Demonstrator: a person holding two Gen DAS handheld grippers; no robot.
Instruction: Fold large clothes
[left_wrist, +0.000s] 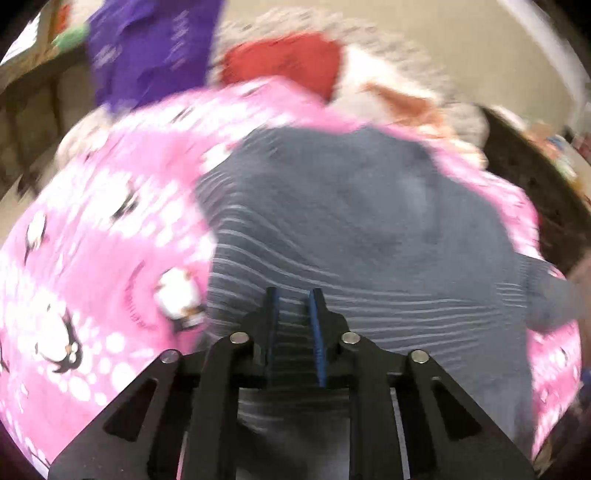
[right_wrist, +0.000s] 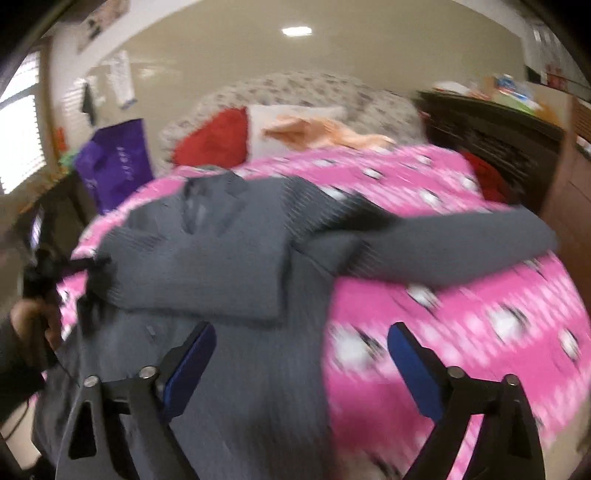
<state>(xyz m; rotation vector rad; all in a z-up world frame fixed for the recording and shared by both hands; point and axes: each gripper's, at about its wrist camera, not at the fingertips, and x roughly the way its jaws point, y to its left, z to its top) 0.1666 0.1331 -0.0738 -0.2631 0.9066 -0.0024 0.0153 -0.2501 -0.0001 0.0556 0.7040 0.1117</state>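
Note:
A large grey ribbed sweater (right_wrist: 221, 258) lies on a pink penguin-print bedspread (right_wrist: 461, 314). Its left sleeve is folded across the chest and its right sleeve (right_wrist: 461, 240) stretches out to the right. My right gripper (right_wrist: 301, 334) is open and empty, above the sweater's lower part. My left gripper (left_wrist: 293, 295) hovers over the sweater (left_wrist: 351, 221) with its blue pads a narrow gap apart; striped fabric shows in the gap, and I cannot tell whether it is pinched. The left gripper also shows at the sweater's left edge (right_wrist: 48, 266), held by a hand.
A red cushion (right_wrist: 214, 140), a white pillow and an orange cloth (right_wrist: 325, 133) lie at the bed's head. A purple bag (right_wrist: 114, 166) stands left of the bed. Dark wooden furniture (right_wrist: 517, 147) stands on the right.

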